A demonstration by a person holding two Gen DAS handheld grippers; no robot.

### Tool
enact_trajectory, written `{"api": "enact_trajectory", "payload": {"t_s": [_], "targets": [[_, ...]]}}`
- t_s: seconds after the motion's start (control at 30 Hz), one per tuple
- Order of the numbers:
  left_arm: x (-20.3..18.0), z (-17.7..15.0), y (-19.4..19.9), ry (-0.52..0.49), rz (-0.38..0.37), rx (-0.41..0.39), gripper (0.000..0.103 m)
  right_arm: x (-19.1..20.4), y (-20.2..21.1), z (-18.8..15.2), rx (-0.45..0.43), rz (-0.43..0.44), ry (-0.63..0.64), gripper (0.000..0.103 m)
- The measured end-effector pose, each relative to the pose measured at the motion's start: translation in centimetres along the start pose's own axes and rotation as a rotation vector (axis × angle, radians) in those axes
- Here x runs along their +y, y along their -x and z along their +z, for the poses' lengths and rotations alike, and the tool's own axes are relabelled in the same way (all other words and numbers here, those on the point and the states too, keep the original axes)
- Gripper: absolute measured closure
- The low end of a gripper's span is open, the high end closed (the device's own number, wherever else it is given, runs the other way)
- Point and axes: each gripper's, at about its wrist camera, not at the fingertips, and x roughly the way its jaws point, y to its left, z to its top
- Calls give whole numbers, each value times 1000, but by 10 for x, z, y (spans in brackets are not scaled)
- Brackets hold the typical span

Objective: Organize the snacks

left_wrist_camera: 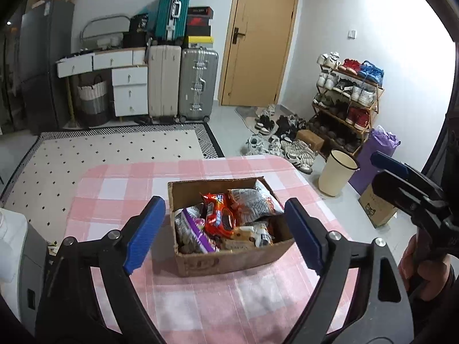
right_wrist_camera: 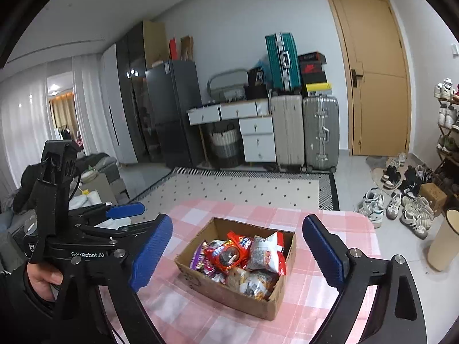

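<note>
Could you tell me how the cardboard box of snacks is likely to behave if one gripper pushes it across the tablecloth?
The cardboard box sits low and wide, so it would probably slide rather than tip. Its walls look thin and creased, so they may buckle inward under a push. The pink checked tablecloth might bunch up ahead of it. The snack packets look light, adding little weight.

Matt cardboard box (left_wrist_camera: pixel 229 258), glossy wrappers (left_wrist_camera: pixel 218 215)

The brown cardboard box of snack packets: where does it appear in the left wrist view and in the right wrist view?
Left wrist view: the brown cardboard box sits at centre, slightly below the middle, on the pink checked tablecloth.
Right wrist view: the box sits at lower centre on the same cloth.
Shared landmark: the teal hard-shell suitcase, behind against the wall.
</note>
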Motion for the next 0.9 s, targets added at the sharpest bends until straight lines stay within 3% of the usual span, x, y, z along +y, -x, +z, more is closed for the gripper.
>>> {"api": "enact_trajectory", "payload": {"t_s": [0.13, 0.2, 0.47, 0.63, 0.9], "targets": [[-3, -15, 38, 7, 6, -36, 13, 9, 33, -15, -31, -8, -5, 6], [-2, -25, 57, 22, 6, -62, 0, 14, 47, -23, -44, -1, -5, 5], [-2, -76, 116, 28, 59, -179, 0, 31, 95, -71, -83, -2, 1, 1], [6, -120, 132, 42, 115, -242, 0, 34, 107, -104, -86, -11, -8, 1], [18, -163, 119, 62, 158, -241, 0, 30, 104, -145, -126, -5, 15, 1]]}}
